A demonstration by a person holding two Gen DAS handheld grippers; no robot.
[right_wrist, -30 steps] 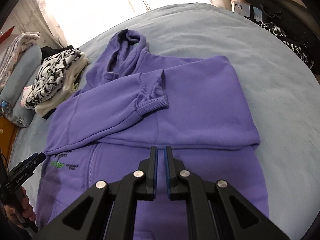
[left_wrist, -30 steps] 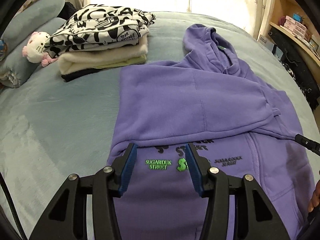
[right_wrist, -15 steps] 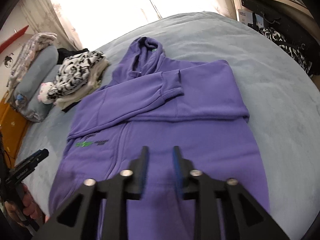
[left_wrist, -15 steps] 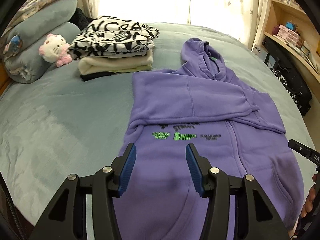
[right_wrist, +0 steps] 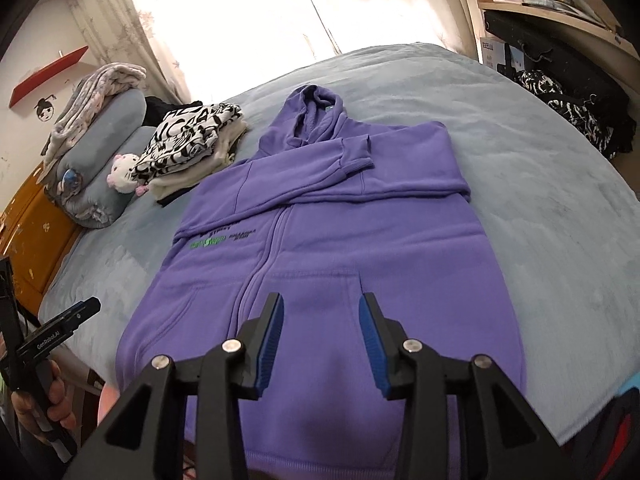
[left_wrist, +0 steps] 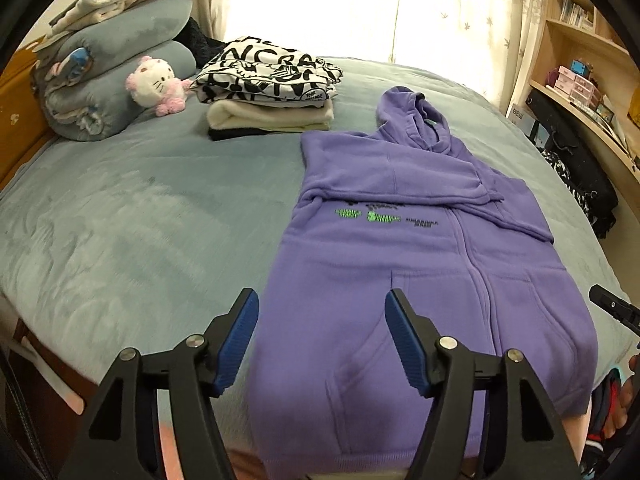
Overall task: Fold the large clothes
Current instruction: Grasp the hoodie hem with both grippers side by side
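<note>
Left wrist view: purple zip hoodie (left_wrist: 420, 264) flat on bed (left_wrist: 140, 220), sleeves folded across chest
Left gripper (left_wrist: 320, 338) and right gripper (right_wrist: 320, 338) both empty above hem, jaws opening

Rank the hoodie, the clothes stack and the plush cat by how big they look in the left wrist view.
1. hoodie, by far the largest, though it also lies nearest the camera.
2. clothes stack.
3. plush cat, beside the stack, so that comparison is fair.
</note>
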